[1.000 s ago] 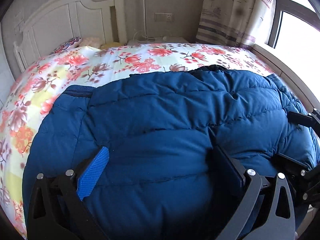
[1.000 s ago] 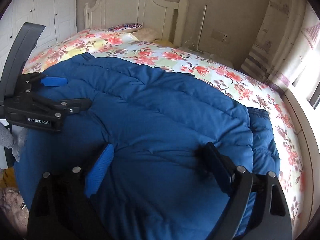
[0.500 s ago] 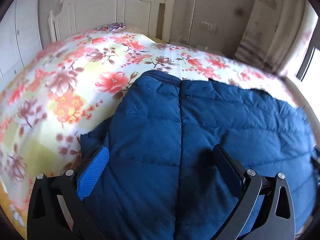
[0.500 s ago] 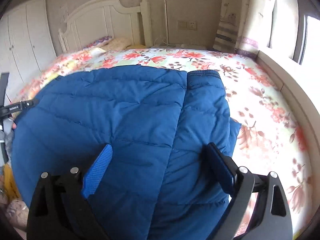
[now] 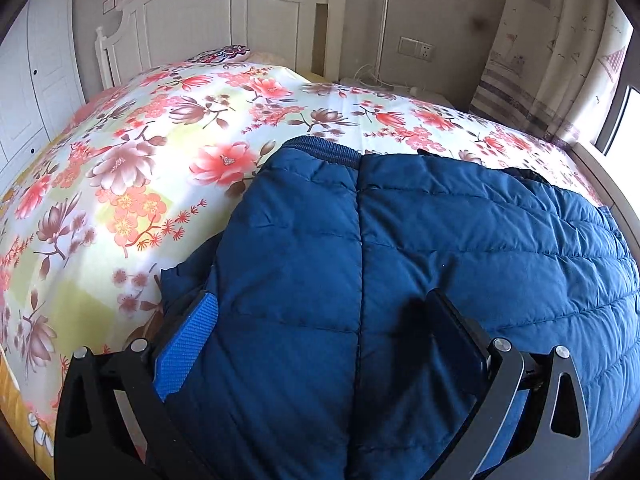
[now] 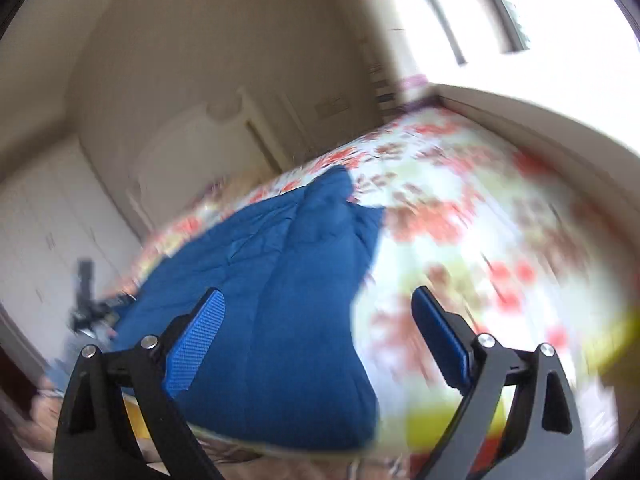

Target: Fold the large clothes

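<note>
My left hand-held gripper sits spread over the jacket, nearer than the spread right hand-held gripper; jacket runs rightward.

Navy quilted jacket at lower right; floral bedspread, red and brown on white-yellow, upper left; white headboard.
</note>
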Available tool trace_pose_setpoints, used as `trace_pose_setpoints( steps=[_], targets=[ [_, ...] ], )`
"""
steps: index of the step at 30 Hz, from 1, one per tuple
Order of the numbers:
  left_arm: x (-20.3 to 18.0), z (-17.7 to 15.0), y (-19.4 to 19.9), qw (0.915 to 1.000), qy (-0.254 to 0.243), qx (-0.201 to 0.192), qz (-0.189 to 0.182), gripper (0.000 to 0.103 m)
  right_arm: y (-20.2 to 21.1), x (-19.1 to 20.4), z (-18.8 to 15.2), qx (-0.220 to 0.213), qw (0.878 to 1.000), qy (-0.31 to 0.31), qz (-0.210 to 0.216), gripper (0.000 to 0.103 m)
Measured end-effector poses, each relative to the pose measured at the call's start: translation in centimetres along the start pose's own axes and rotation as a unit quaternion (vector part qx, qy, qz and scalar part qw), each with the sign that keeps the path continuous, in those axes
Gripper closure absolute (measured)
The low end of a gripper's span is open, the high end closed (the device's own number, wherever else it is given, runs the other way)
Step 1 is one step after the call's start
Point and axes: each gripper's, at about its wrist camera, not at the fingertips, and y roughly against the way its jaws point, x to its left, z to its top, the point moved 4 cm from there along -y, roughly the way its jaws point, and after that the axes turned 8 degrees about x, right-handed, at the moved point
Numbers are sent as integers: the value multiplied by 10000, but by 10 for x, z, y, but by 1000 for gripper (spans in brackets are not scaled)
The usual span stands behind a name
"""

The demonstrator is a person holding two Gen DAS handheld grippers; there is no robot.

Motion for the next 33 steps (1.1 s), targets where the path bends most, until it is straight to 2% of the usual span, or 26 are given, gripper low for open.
trace_pose_setpoints(
  steps=[5,7,9,11,14,18,20,22,24,26,27,30,33],
  targets=[
    [-2,0,0,10000,-7,14,26,4,10,-16,-47,88,9986,-477,191,10],
    [-2,0,0,10000,-2,9,20,4,8,-11,-62,125,9980,-483,392,9],
    [-2,0,0,10000,-8,12,31,4,5,-4,-67,43,9991,-314,273,9],
    [-2,0,0,10000,-7,11,26,4,-4,8,-67,137,9986,-108,492,10],
    [-2,1,-1,10000,-14,22,49,4,-23,25,-60,308,9985,-81,439,8],
    [-2,0,-1,10000,-24,18,70,4,-49,32,-41,477,9946,-779,499,5],
    [-3,0,-1,10000,-27,15,75,4,-63,38,-28,618,9920,-1092,134,5],
    [-2,0,-1,10000,-31,19,80,4,-78,46,-20,791,9885,-1280,-163,9],
    [-2,0,-1,10000,-19,15,59,4,-89,54,-22,1037,9846,-1400,150,23],
    [-2,0,-1,10000,-15,16,39,4,-84,52,-30,1044,9846,-1399,52,30],
    [-3,-1,-1,10000,-25,10,46,4,-78,50,-35,1035,9843,-1426,77,31],
    [-3,-1,-1,10000,-33,-2,63,4,-66,45,-54,1028,9768,-1799,549,36],
    [-4,-1,-1,9999,-53,-10,110,4,-69,49,-55,1028,9792,-1665,535,38]
  ],
)
